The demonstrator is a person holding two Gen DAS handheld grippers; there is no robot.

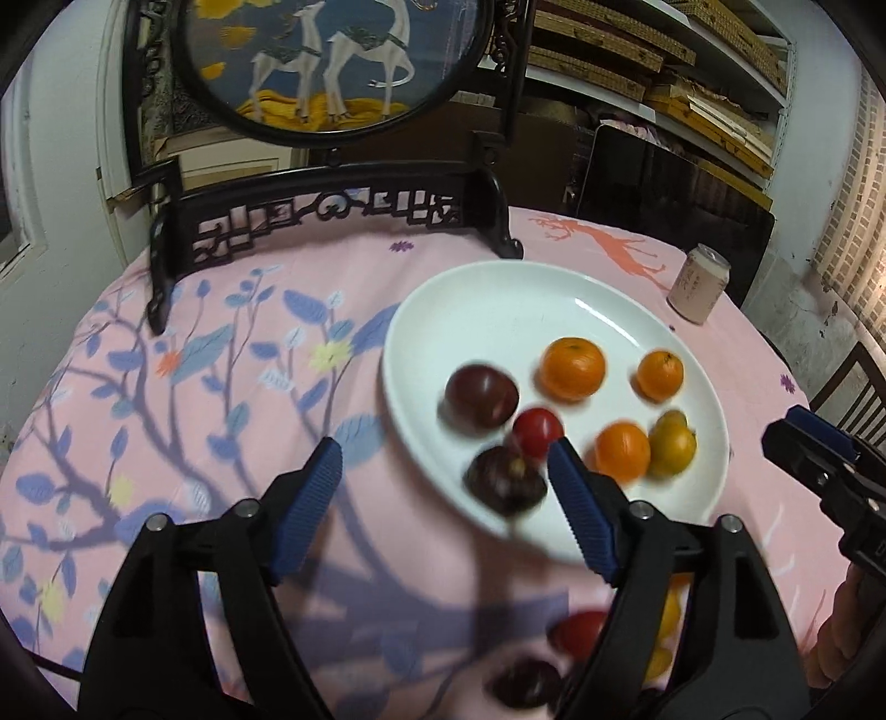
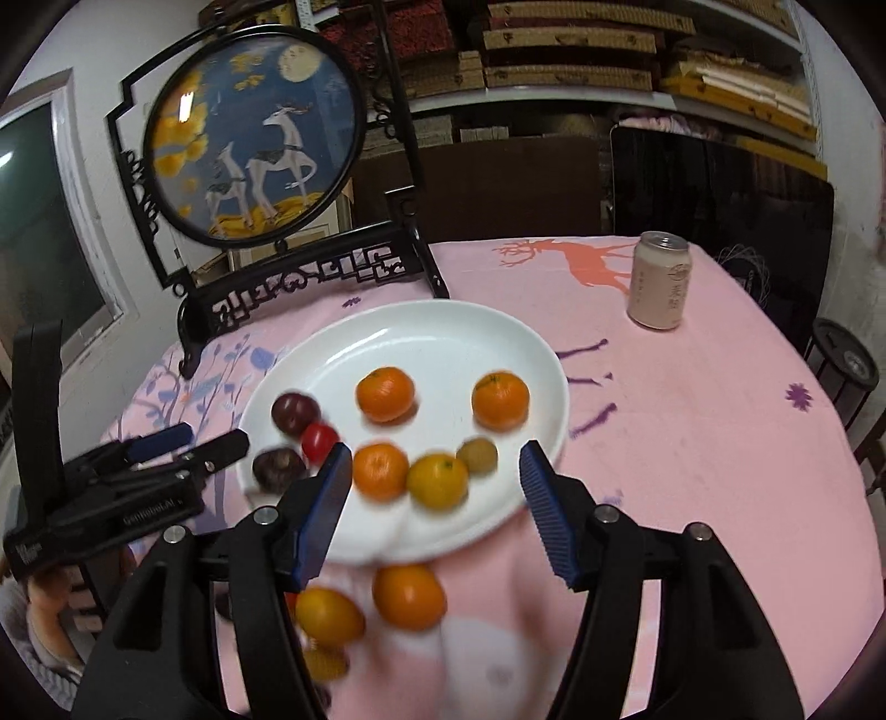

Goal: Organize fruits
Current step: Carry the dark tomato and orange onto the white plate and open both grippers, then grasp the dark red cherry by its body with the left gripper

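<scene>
Landmark: pink tablecloth, printed with blue leafy branches and an orange deer.
Drink can: pale pink can standing upright on the tablecloth's far right part, just beside the printed deer.
Screen: round deer embroidery in a black carved wooden stand, upright at the tablecloth's far left edge.
Shelves: stacked flat boxes on wall shelving beyond the tablecloth.
Panel: dark board leaning behind the tablecloth's far right edge.

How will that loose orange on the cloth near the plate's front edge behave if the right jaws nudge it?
The orange looks round and sits on the flat tablecloth, so it would probably roll rather than slide. Its skin seems smooth, so it may squirt out of a shallow pinch. The yellow fruit beside it would likely get bumped.
</scene>
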